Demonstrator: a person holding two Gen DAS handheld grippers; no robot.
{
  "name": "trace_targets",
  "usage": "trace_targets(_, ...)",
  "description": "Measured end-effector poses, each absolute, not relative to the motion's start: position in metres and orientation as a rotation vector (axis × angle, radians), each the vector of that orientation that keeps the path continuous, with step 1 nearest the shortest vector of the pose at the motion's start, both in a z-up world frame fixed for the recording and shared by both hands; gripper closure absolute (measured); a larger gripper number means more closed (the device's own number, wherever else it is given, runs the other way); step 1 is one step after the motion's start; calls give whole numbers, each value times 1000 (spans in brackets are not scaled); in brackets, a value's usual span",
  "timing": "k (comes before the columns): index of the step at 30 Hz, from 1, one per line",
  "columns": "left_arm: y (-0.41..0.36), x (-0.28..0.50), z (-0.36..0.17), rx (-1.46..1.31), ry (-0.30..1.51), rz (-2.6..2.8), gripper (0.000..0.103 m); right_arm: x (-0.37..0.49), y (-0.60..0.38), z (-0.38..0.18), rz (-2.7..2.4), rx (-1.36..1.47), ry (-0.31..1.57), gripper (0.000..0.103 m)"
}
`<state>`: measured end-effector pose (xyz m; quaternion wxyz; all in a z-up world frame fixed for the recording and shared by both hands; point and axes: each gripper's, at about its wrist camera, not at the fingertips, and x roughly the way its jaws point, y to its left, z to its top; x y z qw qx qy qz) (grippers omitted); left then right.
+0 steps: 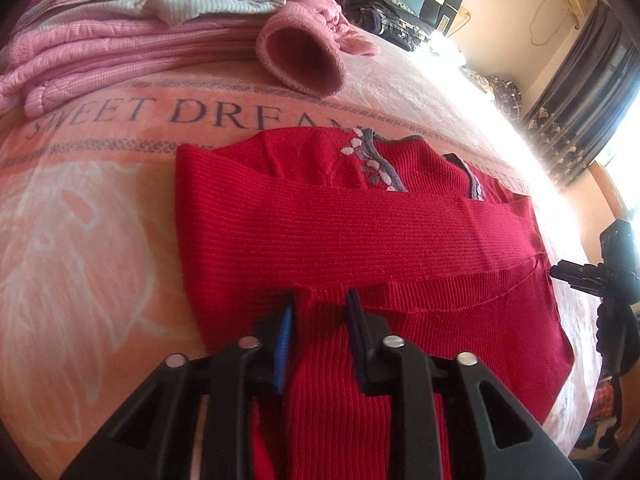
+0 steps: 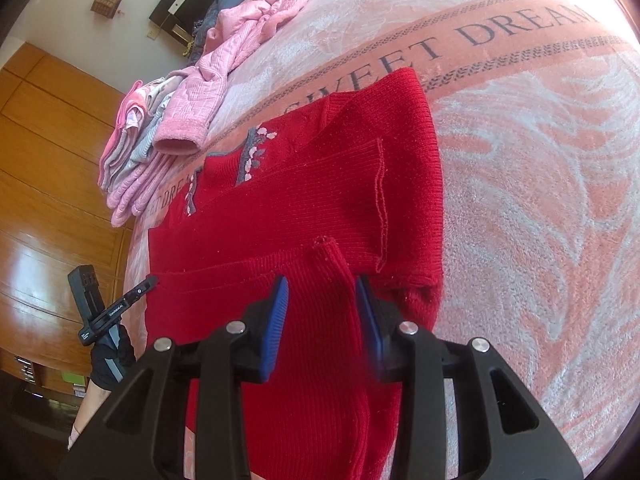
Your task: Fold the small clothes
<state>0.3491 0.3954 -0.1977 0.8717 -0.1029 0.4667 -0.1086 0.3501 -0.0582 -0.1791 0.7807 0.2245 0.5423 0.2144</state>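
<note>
One red sweater (image 1: pixel 360 232) lies flat on the pink blanket (image 1: pixel 92 208), the one with "SWEET DREAM" printed across it. In the left wrist view its long axis runs roughly 9 to 3 across the frame, with the grey flowered neckline at 12 and both sleeves folded across the body. The near hem sits at 6, right at the camera.

Two grippers are in play. The left gripper (image 1: pixel 320 316) has a ridge of the red knit bunched between its blue pads, so it looks clamped on the sweater hem. The right gripper (image 2: pixel 322 300) is the same deal, fingers on either side of a raised fold of red knit, gripping it.

One stack of folded pink and grey clothes (image 1: pixel 120 28) sits at 10-11, with one loose pink jacket (image 2: pixel 248 40) draped beside it, cuff opening toward the sweater.
</note>
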Motion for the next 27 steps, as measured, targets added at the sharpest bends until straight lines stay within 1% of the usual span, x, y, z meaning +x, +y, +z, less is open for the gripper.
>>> trace_targets(2, 394, 346, -192, -230, 956, -262, 99, 352, -59, -178, 461, 478, 1163, 68)
trace_targets(7, 400, 342, -185, -305, 923, -297, 99, 361, -54, -172, 476, 419, 1145, 66)
trace_targets(9, 403, 342, -188, -311, 929, -286, 99, 366, -50, -176, 469, 405, 1155, 62)
trace_targets(13, 403, 344, -197, -314, 947, -277, 99, 374, -42, -187, 444, 355, 1179, 63)
trace_targets(17, 400, 349, -202, -321, 957, -259, 97, 375, -30, -185, 464, 278, 1176, 62)
trace_targets(19, 397, 350, -203, -306, 956, -243, 97, 373, -21, -183, 489, 223, 1176, 78)
trace_targets(20, 395, 349, -202, -293, 954, -231, 97, 371, -19, -182, 512, 221, 1178, 96)
trace_targets(21, 394, 348, -200, -283, 948, -227, 98, 370, -17, -180, 523, 222, 1175, 99)
trace_targets(27, 389, 333, -176, -288, 874, -233, 99, 358, -24, -147, 577, 255, 1114, 100)
